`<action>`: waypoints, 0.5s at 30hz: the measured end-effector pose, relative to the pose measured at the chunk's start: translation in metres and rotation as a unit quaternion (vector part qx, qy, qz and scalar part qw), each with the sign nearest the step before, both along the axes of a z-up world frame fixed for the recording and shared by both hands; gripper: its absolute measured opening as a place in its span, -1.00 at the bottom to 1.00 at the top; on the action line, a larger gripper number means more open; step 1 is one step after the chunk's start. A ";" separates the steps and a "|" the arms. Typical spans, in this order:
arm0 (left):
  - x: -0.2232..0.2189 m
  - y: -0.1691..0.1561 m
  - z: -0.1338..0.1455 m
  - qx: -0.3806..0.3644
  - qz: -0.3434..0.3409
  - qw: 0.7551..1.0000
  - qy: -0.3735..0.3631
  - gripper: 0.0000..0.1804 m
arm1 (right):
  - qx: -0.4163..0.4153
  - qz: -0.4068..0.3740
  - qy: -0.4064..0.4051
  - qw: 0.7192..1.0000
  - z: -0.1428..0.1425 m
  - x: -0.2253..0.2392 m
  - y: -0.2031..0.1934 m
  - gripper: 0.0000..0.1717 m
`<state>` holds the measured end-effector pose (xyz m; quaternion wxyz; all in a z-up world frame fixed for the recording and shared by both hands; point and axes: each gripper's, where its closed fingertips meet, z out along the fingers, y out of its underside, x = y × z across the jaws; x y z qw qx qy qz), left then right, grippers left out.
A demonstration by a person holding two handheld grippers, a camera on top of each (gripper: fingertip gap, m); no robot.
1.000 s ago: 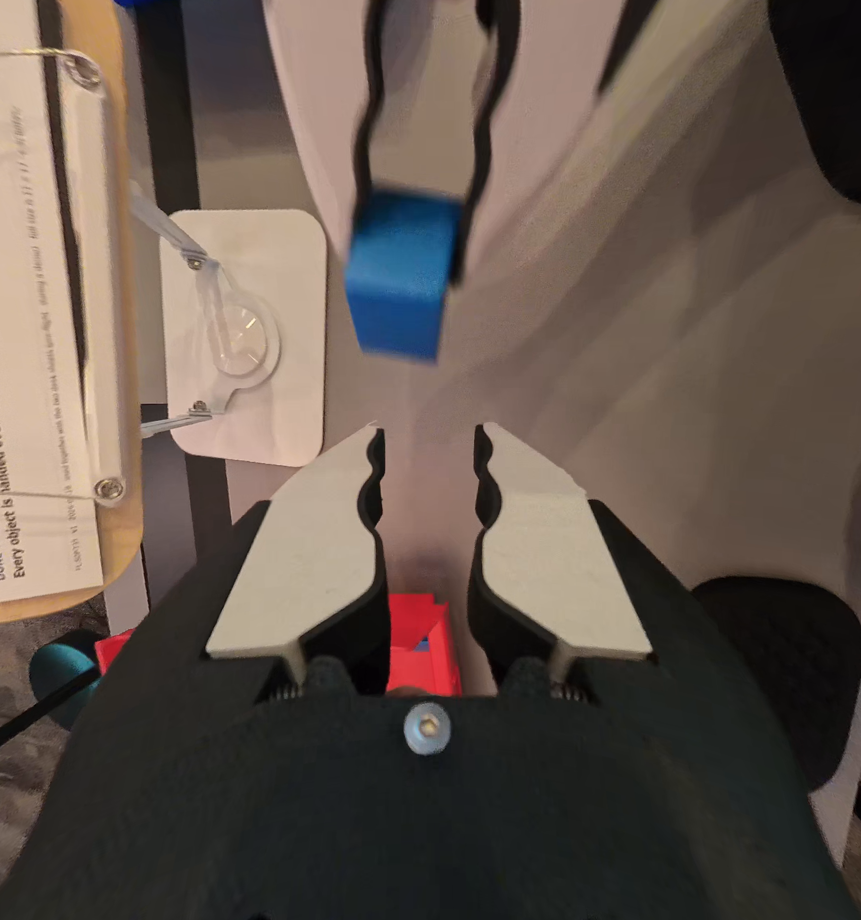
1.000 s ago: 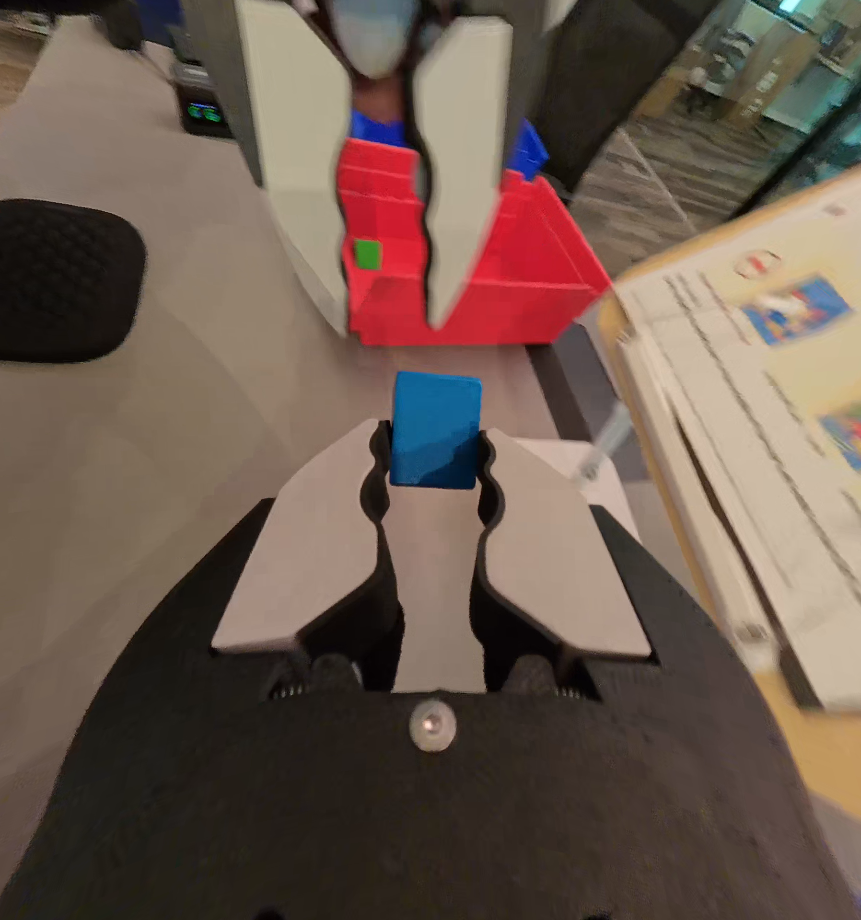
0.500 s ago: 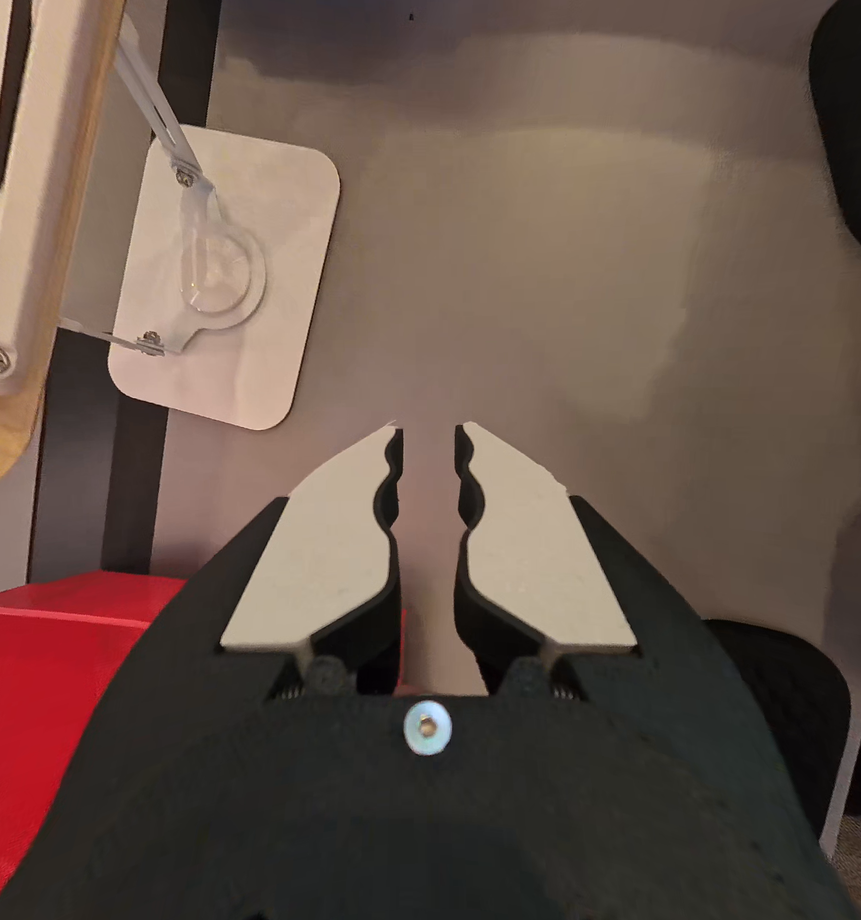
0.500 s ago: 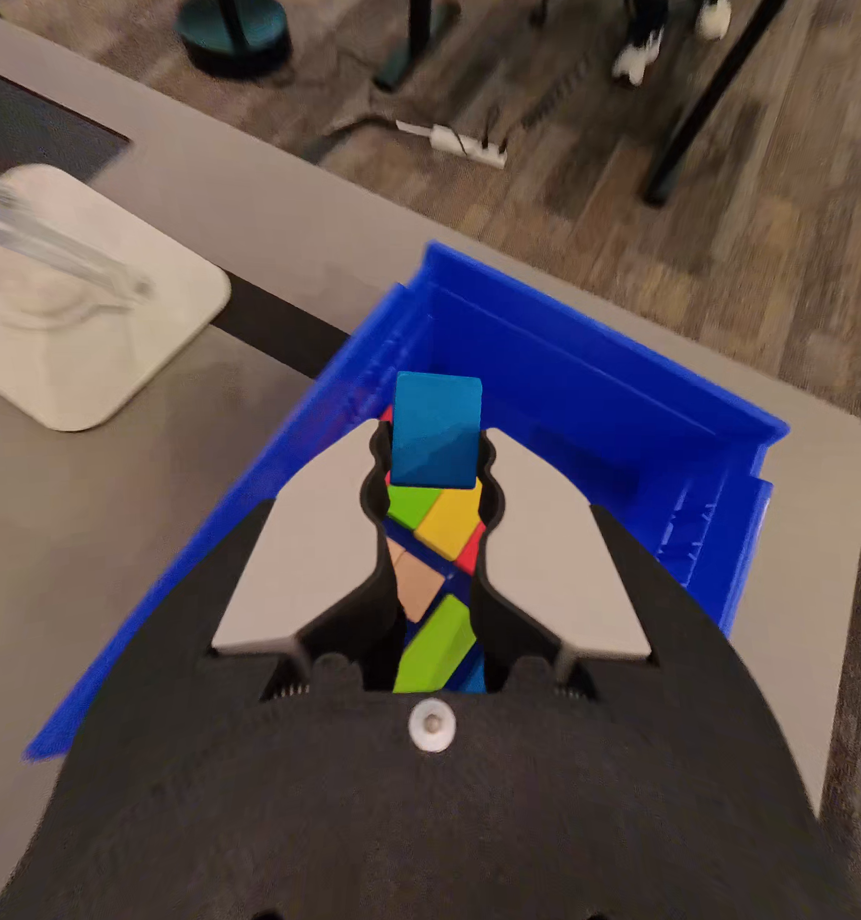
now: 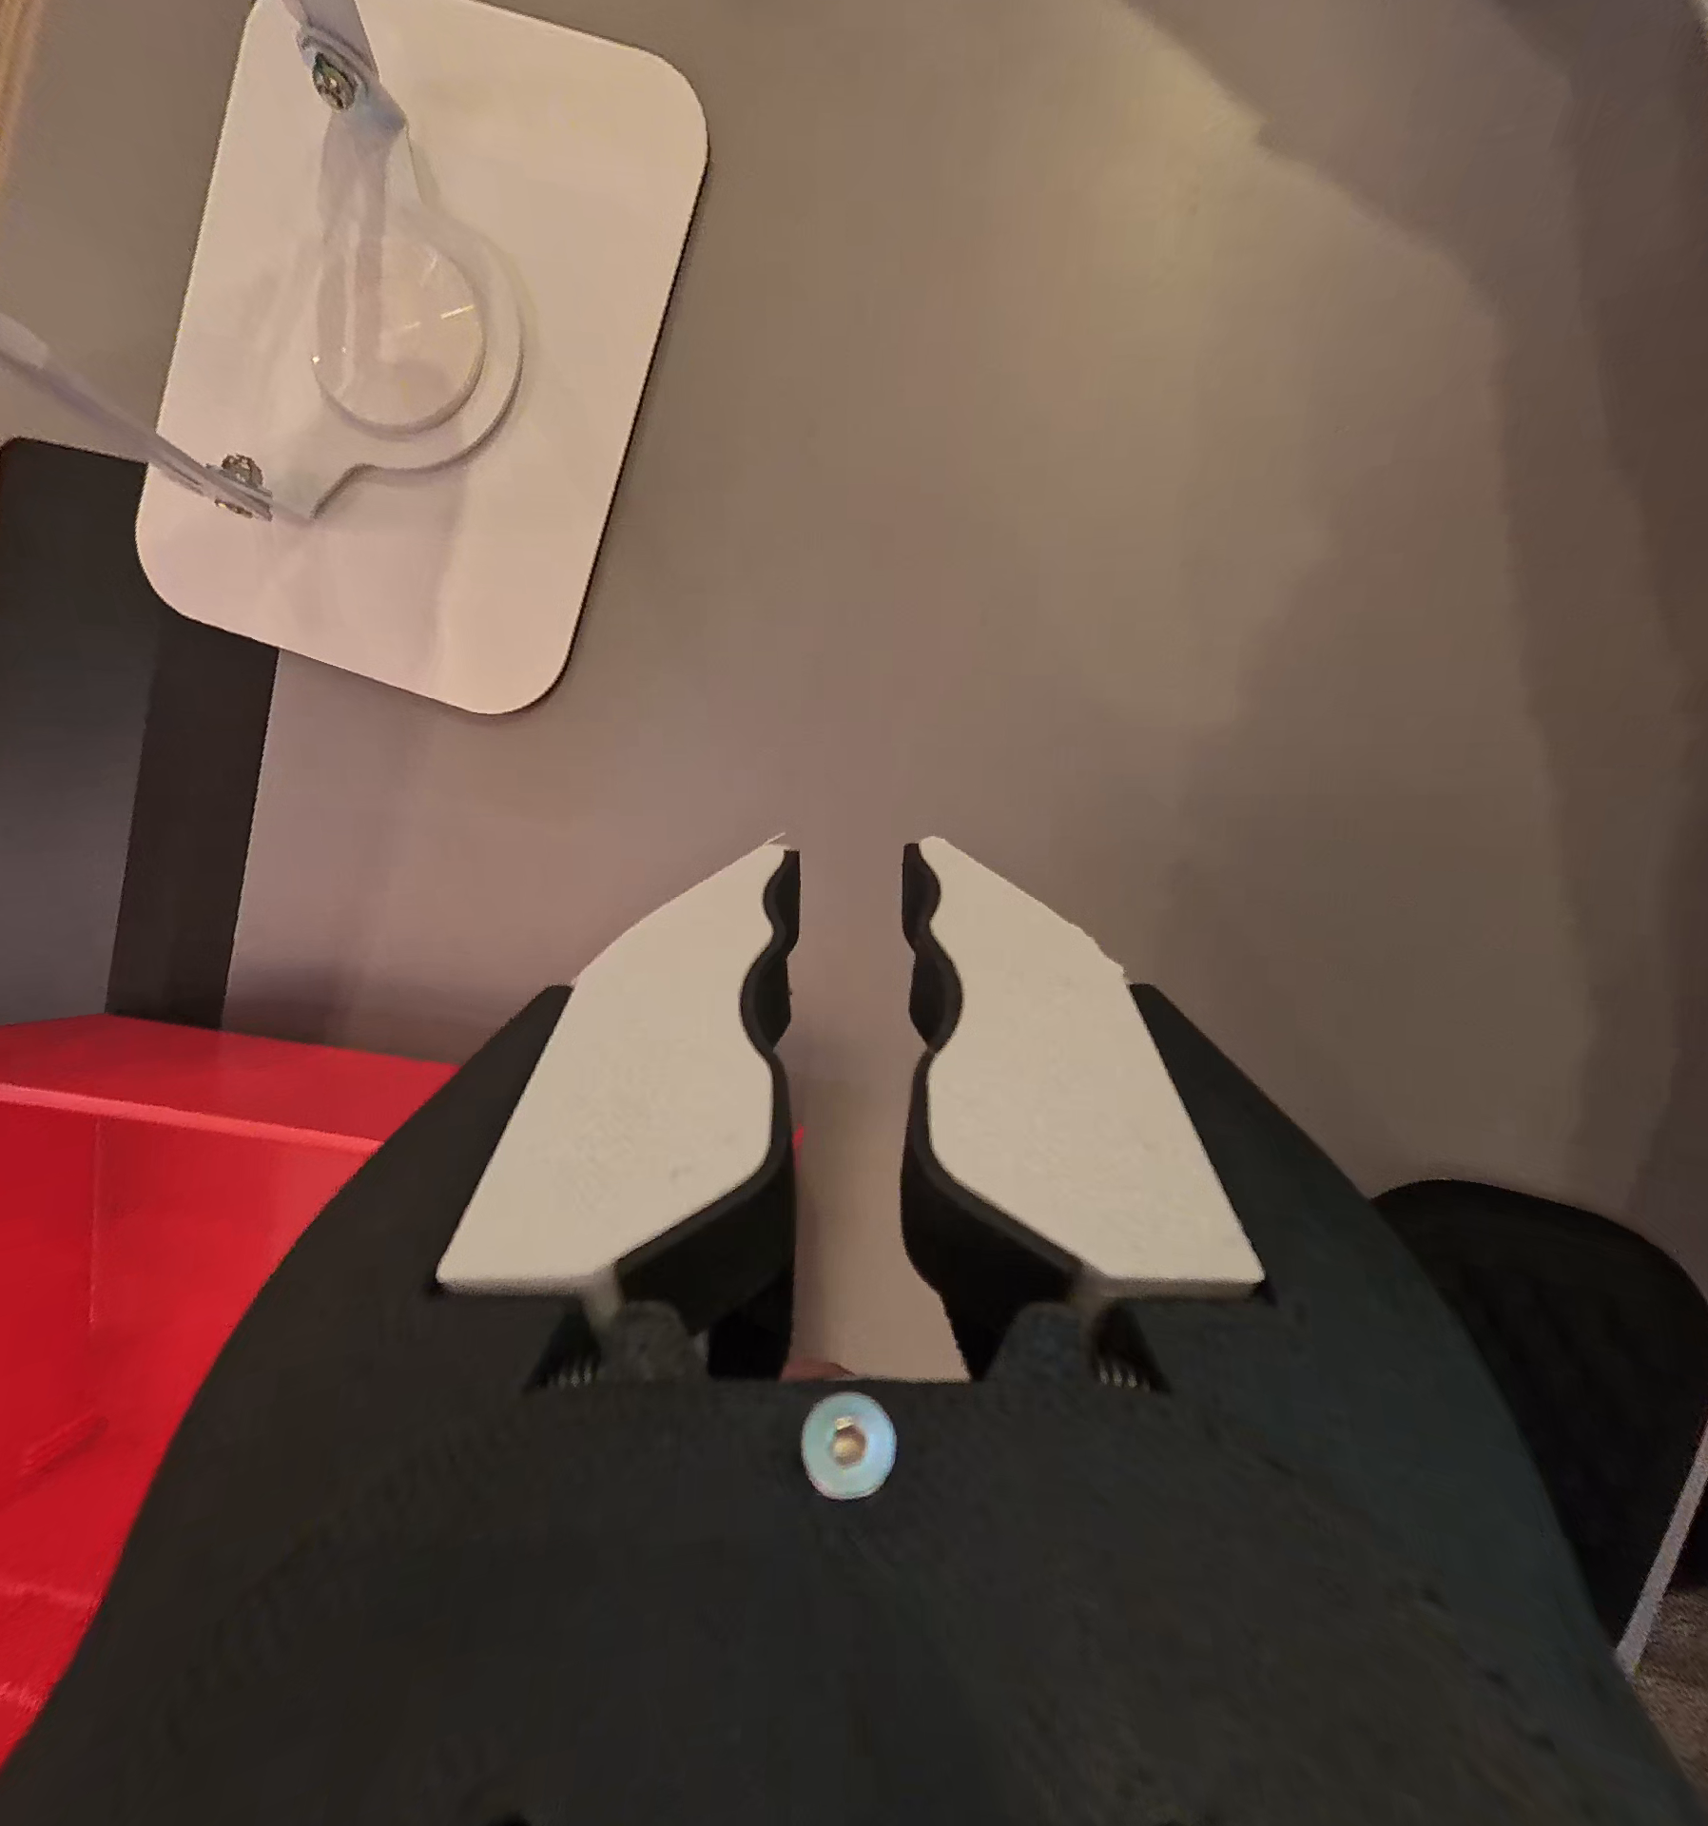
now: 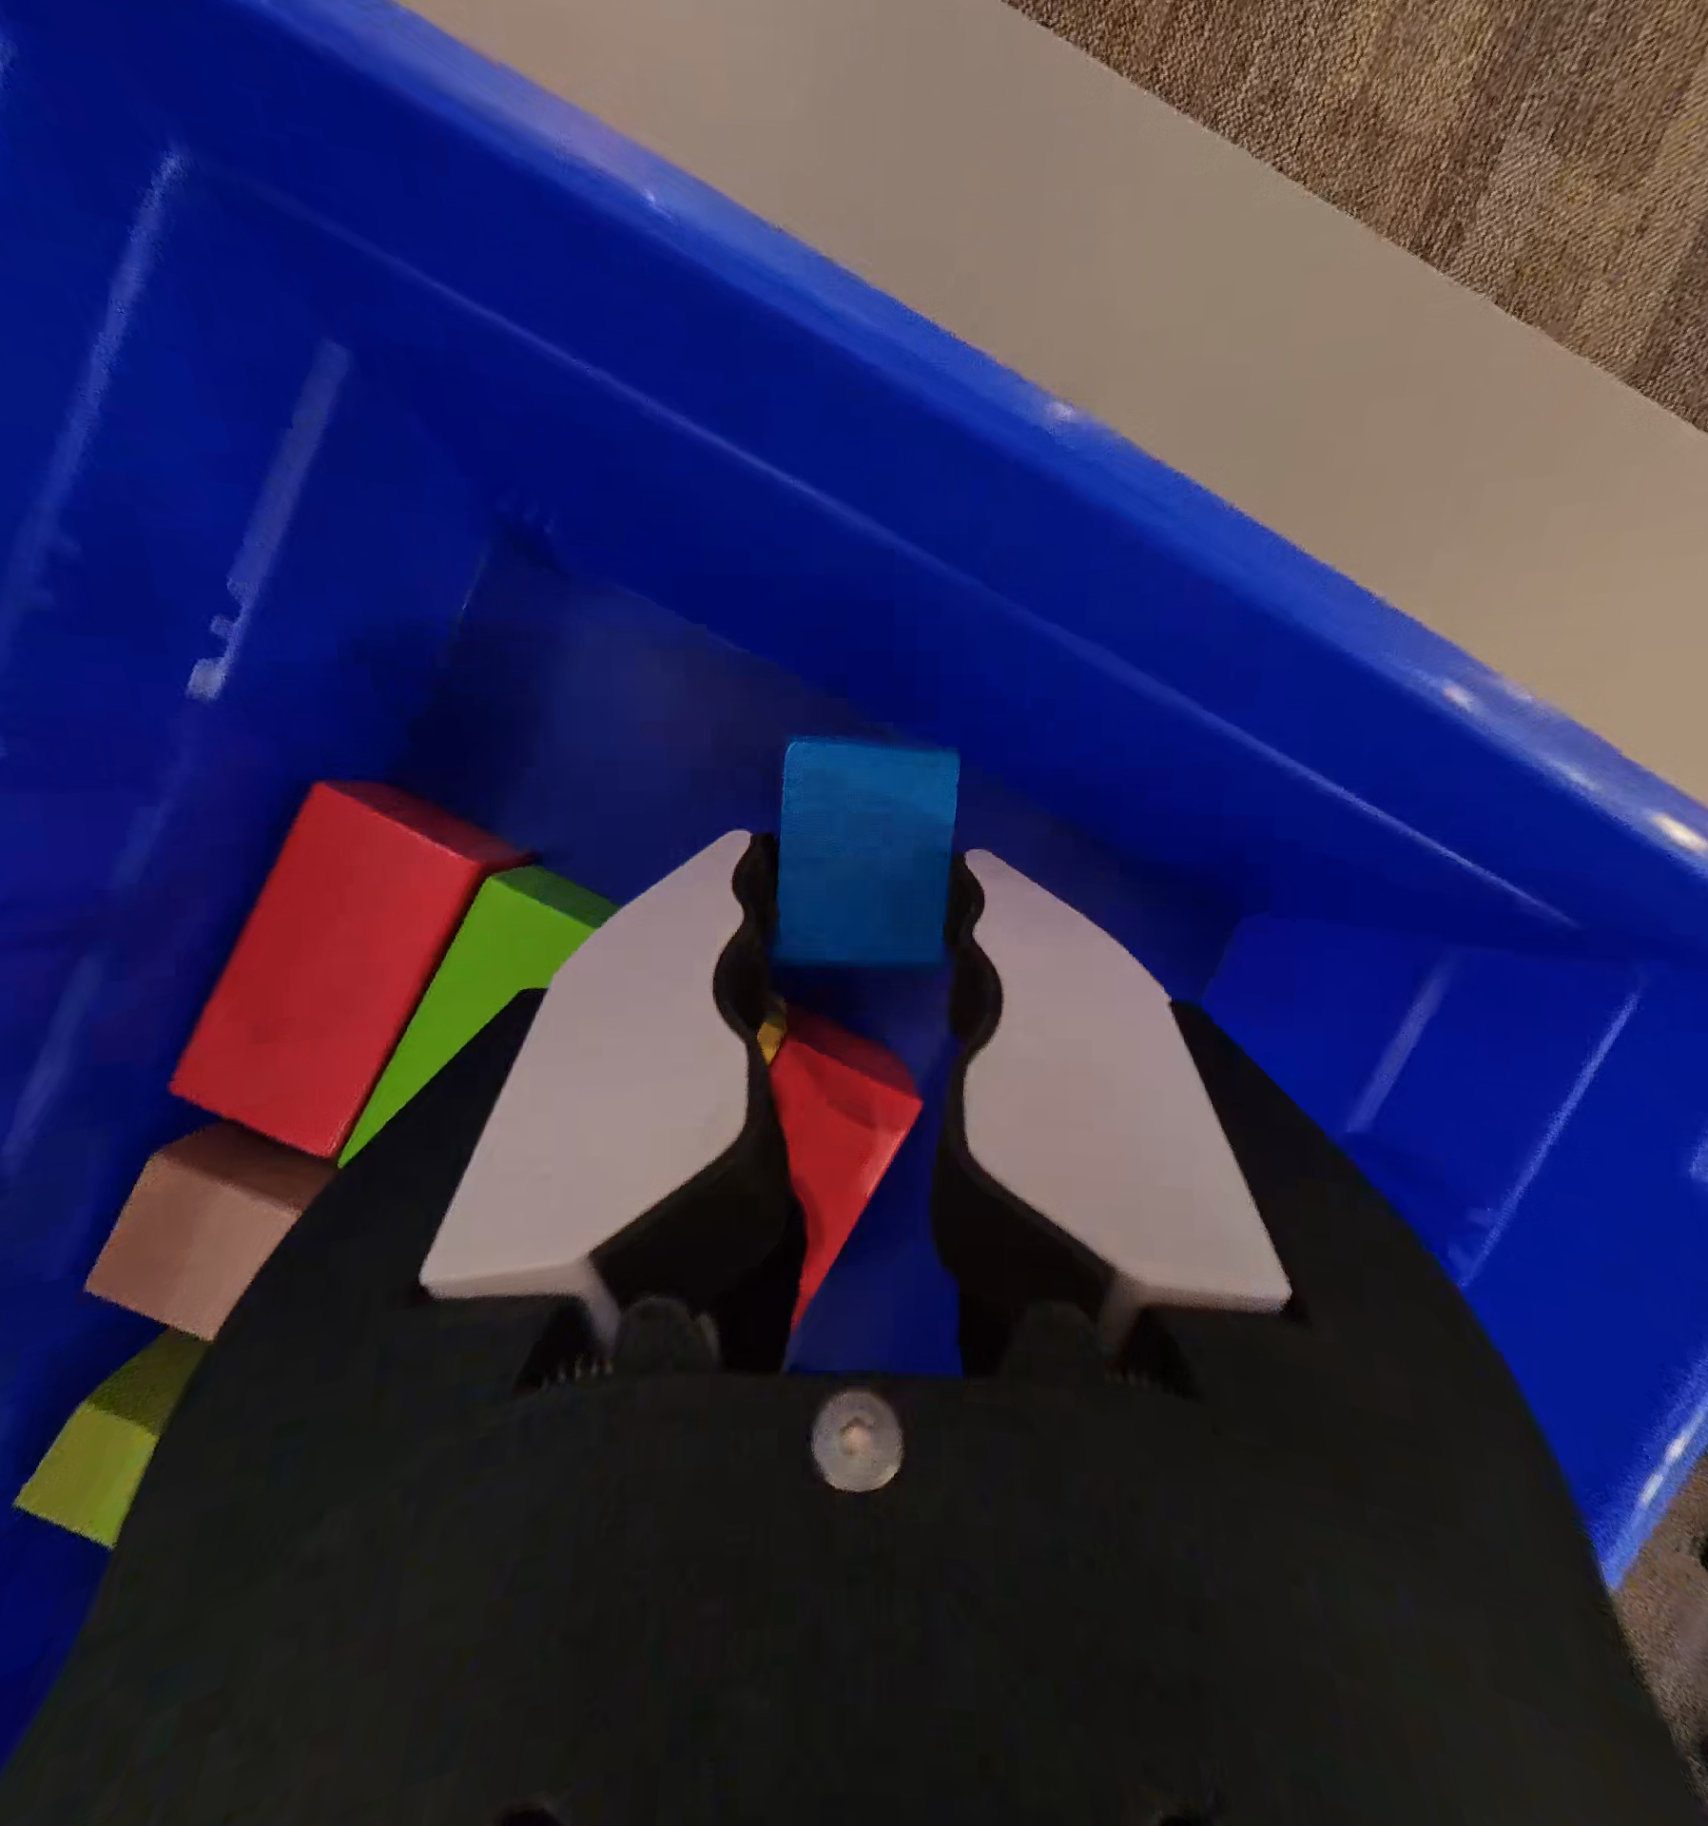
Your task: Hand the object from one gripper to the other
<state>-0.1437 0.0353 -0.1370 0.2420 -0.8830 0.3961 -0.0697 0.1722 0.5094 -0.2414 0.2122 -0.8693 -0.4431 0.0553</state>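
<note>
Right claw (image 6: 865,855) pinching a blue block (image 6: 867,855) at the fingertips, both black pads pressed against its sides, upper half of the block sticking out past the tips. Held low inside a blue bin (image 6: 1077,553), close to its far wall. Crowded on the bin floor to the left and below: a long red block (image 6: 331,963) lying flat, a green block (image 6: 504,949) touching its right side and partly hidden under the left finger, a brown block (image 6: 203,1225) just beneath the red one, a lighter green block (image 6: 104,1438) lower still at the bin's left edge. Directly under the claw, seen through the gap between the fingers, a red wedge-shaped block (image 6: 840,1117) with a sliver of yellow beside it. Bare bin floor to the right of the claw. Beyond the bin rim, grey worktop (image 6: 1226,296) and then carpeted floor (image 6: 1522,128).

Left claw (image 5: 851,860) narrowly spread, nothing between the pads, only bare grey worktop (image 5: 1127,494) ahead of the tips. To its left, a red bin (image 5: 89,1235), partly covered by the claw body. Farther off at upper left, a white rounded stand base (image 5: 494,494) with a clear bracket (image 5: 405,326) screwed to it. At lower right, a black rounded pad (image 5: 1561,1354) near the worktop edge.
</note>
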 end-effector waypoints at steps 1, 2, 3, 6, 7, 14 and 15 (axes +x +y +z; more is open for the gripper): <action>-0.002 0.000 -0.001 0.001 0.004 1.000 0.001 -0.78 | -0.006 0.000 -0.004 1.000 0.000 0.001 0.001 -0.64; -0.004 0.000 -0.001 0.003 0.008 1.000 0.001 -0.78 | -0.014 -0.001 -0.013 1.000 -0.001 0.003 0.001 -0.64; -0.005 -0.001 0.000 0.004 0.010 1.000 -0.001 -0.78 | -0.020 -0.001 -0.026 0.999 -0.002 0.006 0.002 -0.64; -0.008 -0.005 0.000 0.005 0.015 1.000 -0.005 -0.77 | -0.043 -0.001 -0.051 0.998 -0.004 0.014 0.003 -0.63; -0.010 -0.006 -0.001 0.005 0.018 1.000 -0.004 -0.77 | -0.054 0.002 -0.062 0.997 -0.006 0.017 0.002 -0.63; -0.020 -0.016 -0.001 0.005 0.037 0.999 -0.003 -0.74 | -0.091 0.000 -0.137 0.986 -0.018 0.035 0.001 -0.63; -0.021 -0.017 -0.001 0.006 0.041 0.999 -0.006 -0.73 | -0.092 0.002 -0.148 0.985 -0.019 0.037 0.001 -0.63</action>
